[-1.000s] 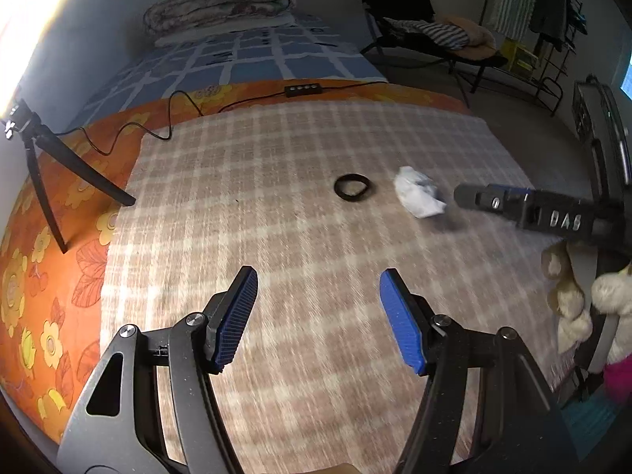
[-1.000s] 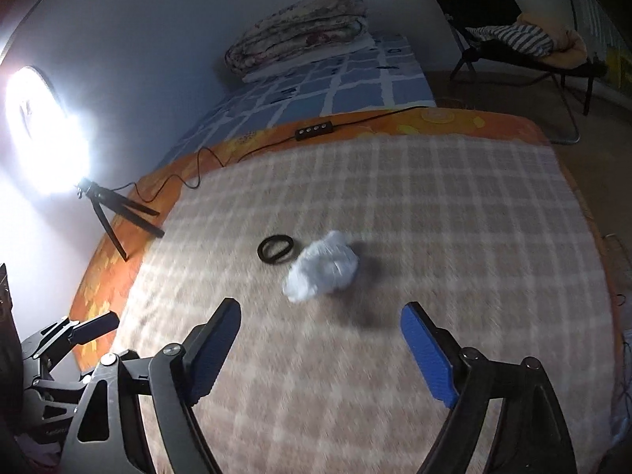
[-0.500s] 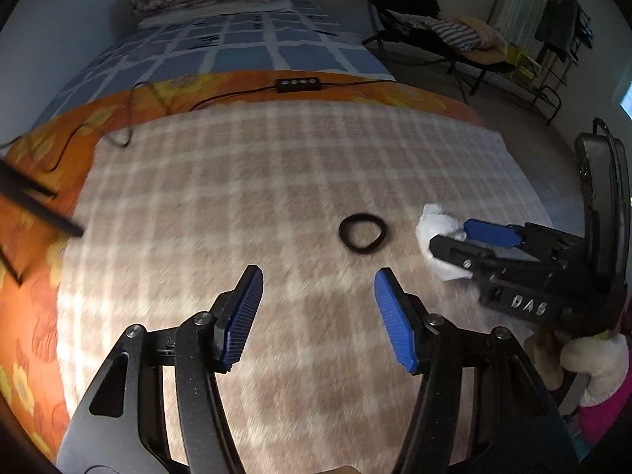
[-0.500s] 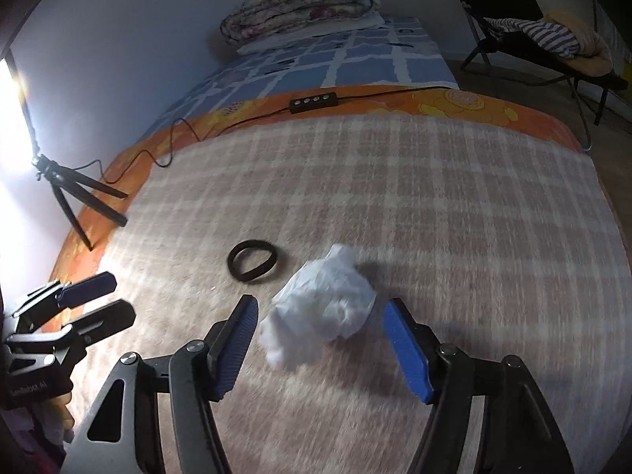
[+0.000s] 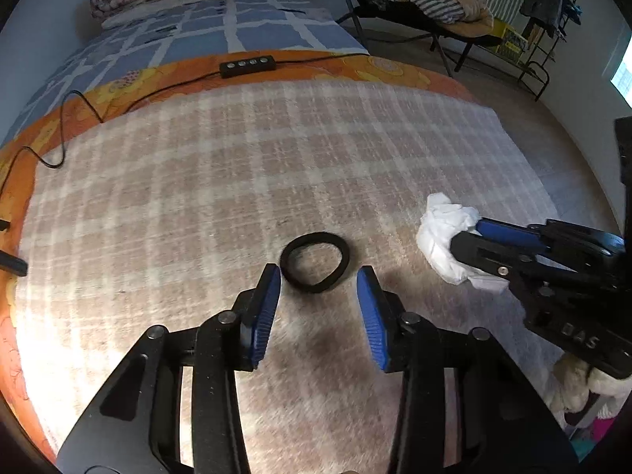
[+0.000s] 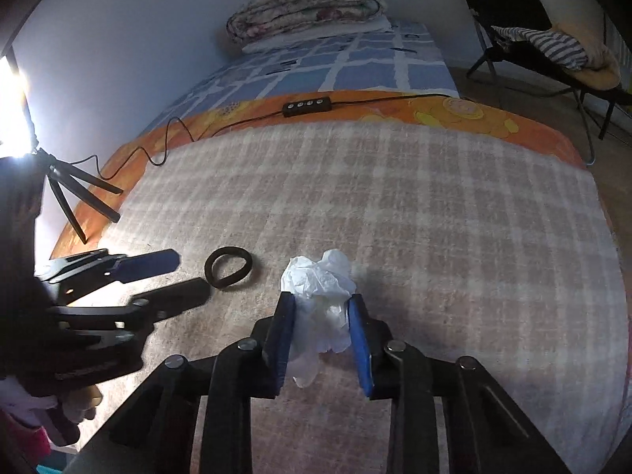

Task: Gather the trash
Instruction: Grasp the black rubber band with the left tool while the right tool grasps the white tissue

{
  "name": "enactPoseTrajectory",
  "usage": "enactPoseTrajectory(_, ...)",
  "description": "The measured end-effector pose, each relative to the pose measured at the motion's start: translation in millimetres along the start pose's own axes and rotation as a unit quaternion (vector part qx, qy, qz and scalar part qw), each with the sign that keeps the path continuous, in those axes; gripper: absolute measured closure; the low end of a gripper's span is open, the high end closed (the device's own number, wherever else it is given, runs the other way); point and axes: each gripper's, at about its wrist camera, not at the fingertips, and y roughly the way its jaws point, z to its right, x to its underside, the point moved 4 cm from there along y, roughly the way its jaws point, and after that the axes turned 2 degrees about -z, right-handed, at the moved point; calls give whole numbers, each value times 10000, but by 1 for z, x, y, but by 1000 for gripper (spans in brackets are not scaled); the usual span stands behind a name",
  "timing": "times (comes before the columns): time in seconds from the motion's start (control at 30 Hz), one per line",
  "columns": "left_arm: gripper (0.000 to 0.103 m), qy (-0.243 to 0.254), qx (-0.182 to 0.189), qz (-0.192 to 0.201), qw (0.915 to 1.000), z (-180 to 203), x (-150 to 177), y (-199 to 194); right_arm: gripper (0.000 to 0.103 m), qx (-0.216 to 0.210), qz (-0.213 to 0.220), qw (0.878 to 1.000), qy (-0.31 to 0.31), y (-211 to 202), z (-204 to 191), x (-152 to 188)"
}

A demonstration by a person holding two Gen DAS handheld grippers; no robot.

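A crumpled white tissue (image 6: 320,300) lies on the plaid blanket (image 6: 434,205) between the blue pads of my right gripper (image 6: 320,308), which has closed onto its sides. The tissue also shows in the left wrist view (image 5: 444,237), with the right gripper (image 5: 470,237) around it. A black elastic ring (image 5: 315,261) lies flat just beyond the tips of my left gripper (image 5: 319,280), which is open and empty. The ring shows in the right wrist view (image 6: 228,267) too, next to the left gripper (image 6: 185,276).
A black cable with a button controller (image 5: 247,66) runs across the orange flowered sheet (image 5: 375,69) at the far edge of the blanket. A small tripod (image 6: 75,197) stands at the left. A folded quilt (image 6: 308,0) and a cot (image 6: 553,51) are beyond.
Both grippers have moved forward and down. The right gripper has narrowed around the tissue. The left gripper has narrowed a little and reached the black ring.
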Motion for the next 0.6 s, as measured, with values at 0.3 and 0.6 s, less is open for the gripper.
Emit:
enactPoseTrajectory(0.3, 94, -59, -250, 87, 9996, 0, -5, 15, 83, 141, 98, 9998, 101, -11, 14, -2)
enactPoseTrajectory(0.6, 97, -135, -226, 202, 9995, -5, 5, -2, 93, 223, 153, 9996, 36, -22, 17, 1)
